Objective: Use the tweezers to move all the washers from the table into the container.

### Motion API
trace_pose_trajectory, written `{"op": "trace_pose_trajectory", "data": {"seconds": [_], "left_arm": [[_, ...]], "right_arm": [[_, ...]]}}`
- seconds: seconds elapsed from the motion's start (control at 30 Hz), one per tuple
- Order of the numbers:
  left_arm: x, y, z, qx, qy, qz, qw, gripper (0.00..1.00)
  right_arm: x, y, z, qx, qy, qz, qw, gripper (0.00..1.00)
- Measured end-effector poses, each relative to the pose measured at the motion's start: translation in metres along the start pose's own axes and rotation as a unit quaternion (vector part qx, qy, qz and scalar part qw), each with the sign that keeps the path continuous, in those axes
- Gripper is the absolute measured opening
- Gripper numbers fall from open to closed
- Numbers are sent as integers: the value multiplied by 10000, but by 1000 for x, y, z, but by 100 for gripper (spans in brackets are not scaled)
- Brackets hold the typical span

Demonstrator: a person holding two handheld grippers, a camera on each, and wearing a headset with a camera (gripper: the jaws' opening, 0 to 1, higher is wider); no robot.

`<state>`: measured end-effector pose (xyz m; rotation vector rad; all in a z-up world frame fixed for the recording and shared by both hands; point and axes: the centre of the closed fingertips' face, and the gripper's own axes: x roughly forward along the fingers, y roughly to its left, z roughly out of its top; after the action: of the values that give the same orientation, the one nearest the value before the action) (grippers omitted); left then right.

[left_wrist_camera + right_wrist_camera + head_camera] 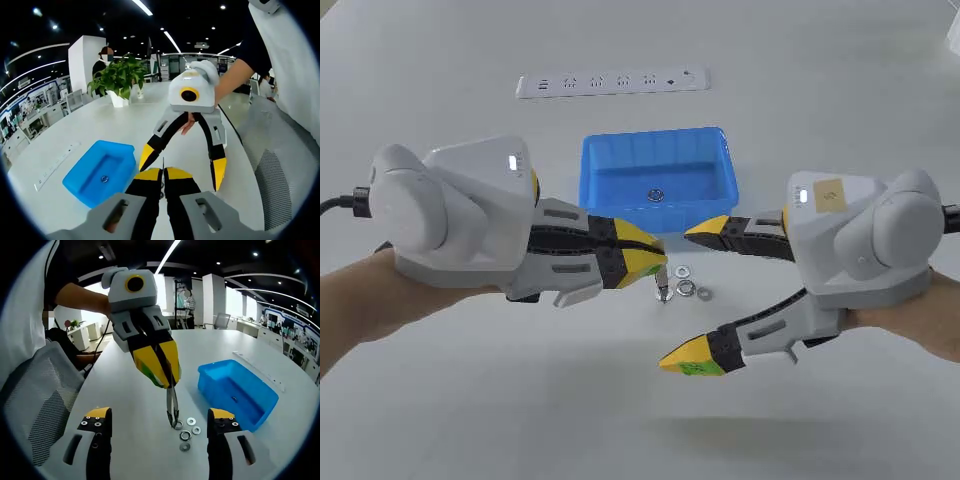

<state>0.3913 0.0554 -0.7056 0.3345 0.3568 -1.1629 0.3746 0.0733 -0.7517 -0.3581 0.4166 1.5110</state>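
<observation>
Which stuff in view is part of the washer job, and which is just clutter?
Job: tweezers clamped in the left tongs; loose washers on the table by the tweezer tips; blue container, one washer in it.
Lying about: power strip; potted plant.

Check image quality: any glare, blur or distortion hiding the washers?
Head view: soft even light, small silver metal washers sharp. Right gripper view: fisheye curvature, washers legible by the thin metal tweezers. Left gripper view: ceiling strip lights flare, blue plastic container clear.
</observation>
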Motion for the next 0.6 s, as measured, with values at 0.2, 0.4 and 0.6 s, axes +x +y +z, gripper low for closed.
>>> {"op": "trace_pose_trajectory", "data": {"seconds": [0.2, 0.4, 0.6], "left_arm": [[1, 2, 0, 41, 17, -10, 10000, 5], [4, 2, 2, 29, 0, -42, 10000, 5], [6, -1, 3, 155, 69, -150, 9997, 5]], "right_arm": [[8, -3, -6, -202, 181, 189, 9995, 49], [11, -9, -6, -153, 239, 220, 9994, 45], [14, -16, -9, -237, 349, 195, 9989, 31]]}}
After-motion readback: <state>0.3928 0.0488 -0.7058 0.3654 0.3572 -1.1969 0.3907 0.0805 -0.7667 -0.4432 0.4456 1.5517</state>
